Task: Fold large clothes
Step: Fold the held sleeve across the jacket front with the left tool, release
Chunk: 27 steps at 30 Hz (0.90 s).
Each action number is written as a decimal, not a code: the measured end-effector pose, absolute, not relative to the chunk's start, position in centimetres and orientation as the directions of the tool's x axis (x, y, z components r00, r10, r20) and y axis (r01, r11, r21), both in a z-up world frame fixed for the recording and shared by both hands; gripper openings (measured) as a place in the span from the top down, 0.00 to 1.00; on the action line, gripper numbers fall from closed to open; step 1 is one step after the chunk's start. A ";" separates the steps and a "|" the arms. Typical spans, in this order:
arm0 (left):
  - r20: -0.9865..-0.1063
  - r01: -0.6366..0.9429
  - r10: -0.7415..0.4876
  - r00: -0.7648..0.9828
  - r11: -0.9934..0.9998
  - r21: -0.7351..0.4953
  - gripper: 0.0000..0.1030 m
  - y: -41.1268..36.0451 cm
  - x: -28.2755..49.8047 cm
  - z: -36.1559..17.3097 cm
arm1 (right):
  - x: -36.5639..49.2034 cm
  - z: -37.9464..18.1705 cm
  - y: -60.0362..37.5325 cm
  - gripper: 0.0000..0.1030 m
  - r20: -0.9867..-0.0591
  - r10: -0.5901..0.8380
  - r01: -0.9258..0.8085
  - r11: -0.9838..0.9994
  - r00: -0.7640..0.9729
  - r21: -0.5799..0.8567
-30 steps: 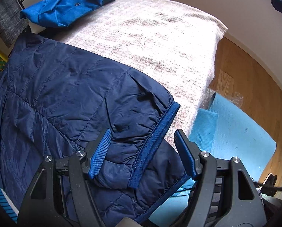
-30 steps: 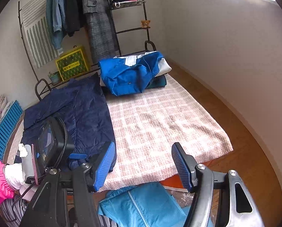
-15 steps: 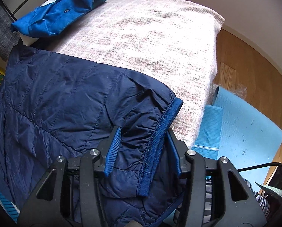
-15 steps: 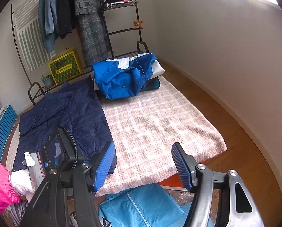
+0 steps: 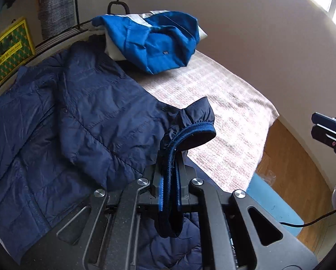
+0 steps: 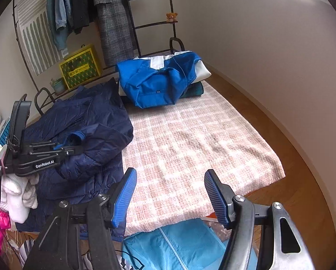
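Left claw (image 5: 169, 180) clamped on cuff (image 5: 190, 132) of navy jacket (image 5: 82, 112), jaws just closed on it, sleeve end raised off the rest of the jacket. Jacket spread on left part of pink-checked blanket (image 6: 190, 139), collar end toward rack (image 6: 131, 22), blue garment (image 6: 158, 83) piled at far end just beside it. Right claw (image 6: 170, 193) wide apart, nothing between jaws, over near blanket edge, light-blue garment (image 6: 179, 247) below.
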<state>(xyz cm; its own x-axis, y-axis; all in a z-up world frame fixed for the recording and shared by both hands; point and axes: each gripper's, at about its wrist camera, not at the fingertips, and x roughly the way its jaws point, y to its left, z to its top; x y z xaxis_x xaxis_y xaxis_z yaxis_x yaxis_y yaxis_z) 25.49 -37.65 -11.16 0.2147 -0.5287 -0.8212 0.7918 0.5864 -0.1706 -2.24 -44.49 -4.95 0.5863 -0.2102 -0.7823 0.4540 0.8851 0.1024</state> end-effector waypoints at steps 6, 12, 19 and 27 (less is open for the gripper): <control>-0.768 0.665 -0.544 0.338 0.715 -0.214 0.95 -29.4 32.6 -8.0 | 1.5 -5.6 -41.7 0.37 -0.789 -0.174 0.404 0.909 0.589 0.102; -0.724 0.477 -0.507 0.469 0.835 -0.275 0.95 -18.6 40.5 -6.8 | 4.5 -6.7 -38.9 0.37 -0.810 -0.153 0.364 0.928 0.566 0.079; -0.726 0.242 -0.404 0.557 0.915 -0.323 0.95 -6.8 47.9 -8.6 | 7.3 -7.9 -36.5 0.37 -0.833 -0.140 0.326 0.944 0.535 0.050; -0.742 0.075 -0.330 0.584 0.932 -0.355 0.95 0.9 52.1 -12.4 | 10.1 -11.9 -34.3 0.37 -0.878 -0.109 0.316 0.947 0.466 0.050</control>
<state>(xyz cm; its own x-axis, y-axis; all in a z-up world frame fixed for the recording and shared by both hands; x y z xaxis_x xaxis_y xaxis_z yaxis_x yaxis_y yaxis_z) 52.07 0.91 -12.40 0.5841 -0.3299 -0.7416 0.0749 0.9317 -0.3555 10.12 -34.33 -11.87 0.4659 -0.1094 -0.8780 0.3159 0.9475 0.0496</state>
